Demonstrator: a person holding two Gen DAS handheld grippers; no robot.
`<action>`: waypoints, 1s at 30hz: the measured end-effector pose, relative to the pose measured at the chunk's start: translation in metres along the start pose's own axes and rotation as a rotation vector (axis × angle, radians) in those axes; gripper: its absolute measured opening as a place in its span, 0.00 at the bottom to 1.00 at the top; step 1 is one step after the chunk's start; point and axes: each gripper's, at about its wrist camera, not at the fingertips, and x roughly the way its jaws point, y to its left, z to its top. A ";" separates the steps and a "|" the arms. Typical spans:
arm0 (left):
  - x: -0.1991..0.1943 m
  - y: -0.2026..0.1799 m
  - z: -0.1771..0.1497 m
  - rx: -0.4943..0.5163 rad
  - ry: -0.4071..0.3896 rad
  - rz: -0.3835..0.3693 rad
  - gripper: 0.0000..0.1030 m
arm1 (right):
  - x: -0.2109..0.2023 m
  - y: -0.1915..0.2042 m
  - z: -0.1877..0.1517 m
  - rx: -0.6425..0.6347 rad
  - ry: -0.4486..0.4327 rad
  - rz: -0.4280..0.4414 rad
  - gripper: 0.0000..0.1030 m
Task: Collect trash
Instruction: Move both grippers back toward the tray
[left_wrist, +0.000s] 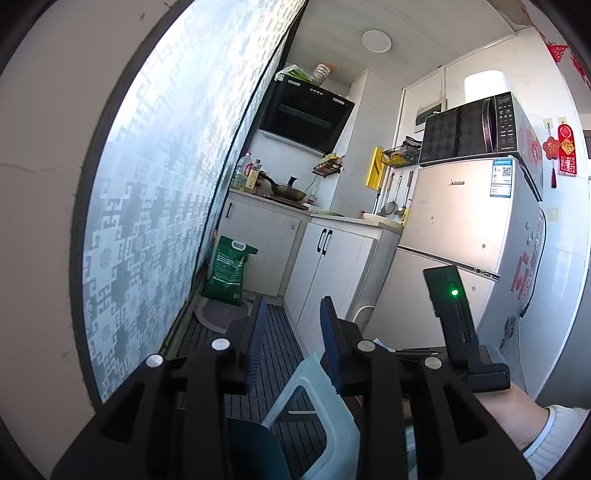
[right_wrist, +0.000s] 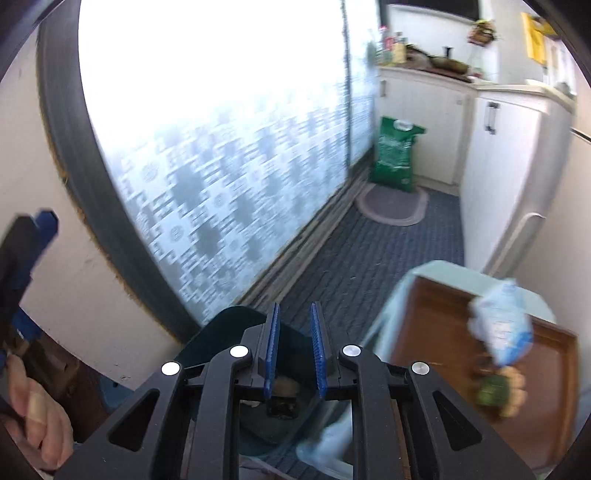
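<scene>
My right gripper (right_wrist: 293, 347) stands narrowly parted and empty above the dark bin (right_wrist: 236, 325); my left gripper (left_wrist: 291, 332) gapes wider, also empty. A crumpled wrapper (right_wrist: 500, 328) sits right of the bin, so I'd swing right and descend slowly

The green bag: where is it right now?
The green bag stands on the floor at the far end, against the patterned glass wall, beside the white cabinet, behind a mat.
</scene>
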 end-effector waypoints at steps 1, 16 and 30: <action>0.006 -0.005 -0.001 -0.001 0.012 -0.010 0.36 | -0.005 -0.010 -0.002 0.014 -0.006 -0.007 0.17; 0.085 -0.062 -0.035 0.016 0.246 -0.059 0.44 | -0.036 -0.128 -0.052 0.101 0.022 -0.161 0.47; 0.130 -0.093 -0.065 0.014 0.404 -0.089 0.51 | -0.016 -0.152 -0.084 0.054 0.108 -0.116 0.50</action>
